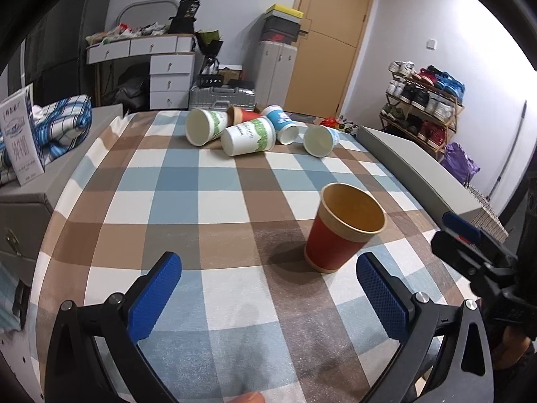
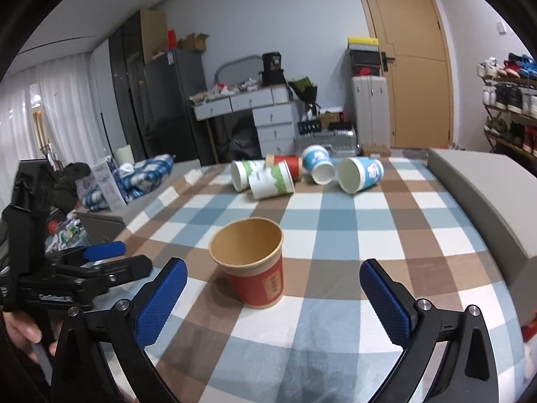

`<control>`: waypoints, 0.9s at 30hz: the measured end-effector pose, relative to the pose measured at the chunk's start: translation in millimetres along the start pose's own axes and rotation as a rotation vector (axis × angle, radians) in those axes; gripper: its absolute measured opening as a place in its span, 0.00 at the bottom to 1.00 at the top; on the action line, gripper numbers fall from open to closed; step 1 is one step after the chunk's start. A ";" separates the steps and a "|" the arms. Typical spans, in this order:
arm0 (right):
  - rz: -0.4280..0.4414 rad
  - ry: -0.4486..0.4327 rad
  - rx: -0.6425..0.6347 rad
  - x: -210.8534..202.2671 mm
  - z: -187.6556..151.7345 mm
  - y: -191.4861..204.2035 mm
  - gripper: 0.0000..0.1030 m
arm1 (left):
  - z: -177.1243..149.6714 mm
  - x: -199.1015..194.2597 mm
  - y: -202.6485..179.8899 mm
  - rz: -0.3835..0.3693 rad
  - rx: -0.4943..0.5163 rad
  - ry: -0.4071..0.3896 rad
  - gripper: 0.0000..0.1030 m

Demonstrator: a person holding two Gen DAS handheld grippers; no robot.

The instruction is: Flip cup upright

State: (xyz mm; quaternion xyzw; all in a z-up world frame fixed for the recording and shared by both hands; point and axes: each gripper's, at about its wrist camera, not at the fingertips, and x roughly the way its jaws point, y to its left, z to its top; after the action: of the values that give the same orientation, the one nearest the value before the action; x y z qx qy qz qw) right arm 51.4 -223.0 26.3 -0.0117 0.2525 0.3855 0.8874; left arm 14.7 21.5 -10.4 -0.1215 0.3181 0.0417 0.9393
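A red paper cup with a brown rim (image 1: pixel 339 235) stands upright, mouth up, on the checked tablecloth (image 1: pixel 214 201); it also shows in the right wrist view (image 2: pixel 258 278). My left gripper (image 1: pixel 268 299) is open and empty, just short of the cup, which sits ahead toward its right finger. My right gripper (image 2: pixel 273 302) is open and empty, with the cup ahead between its fingers and apart from both. Several cups lie on their sides at the far end: green-and-white ones (image 1: pixel 248 136), blue-and-white ones (image 2: pixel 360 173) and a red one (image 2: pixel 285 164).
A grey box (image 2: pixel 483 198) runs along the table's right edge. A grey case with striped cloth (image 1: pixel 63 124) and a paper bag stands at the left. The other gripper shows at each view's edge (image 1: pixel 470 252) (image 2: pixel 84 268). Drawers, a suitcase, a door and a shoe rack stand behind.
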 end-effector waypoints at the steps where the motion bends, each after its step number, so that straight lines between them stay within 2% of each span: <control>1: 0.006 -0.009 -0.008 -3.8 -0.1 0.5 1.00 | 0.0 -0.2 -1.8 -0.003 0.010 -0.001 0.98; 11: 0.020 -0.055 -0.028 -17.7 0.6 -4.8 1.00 | -1.5 -1.7 -14.2 -0.023 0.065 -0.009 0.98; 27: 0.037 -0.070 -0.030 -21.3 -0.3 -7.4 1.00 | -5.6 -5.8 -27.1 -0.024 0.119 -0.021 0.98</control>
State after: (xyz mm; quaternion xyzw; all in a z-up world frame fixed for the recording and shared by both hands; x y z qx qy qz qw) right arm 44.2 -242.7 34.4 -0.0069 0.2158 0.4057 0.8881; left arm 11.1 -6.1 -5.8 -0.0691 0.3085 0.0126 0.9486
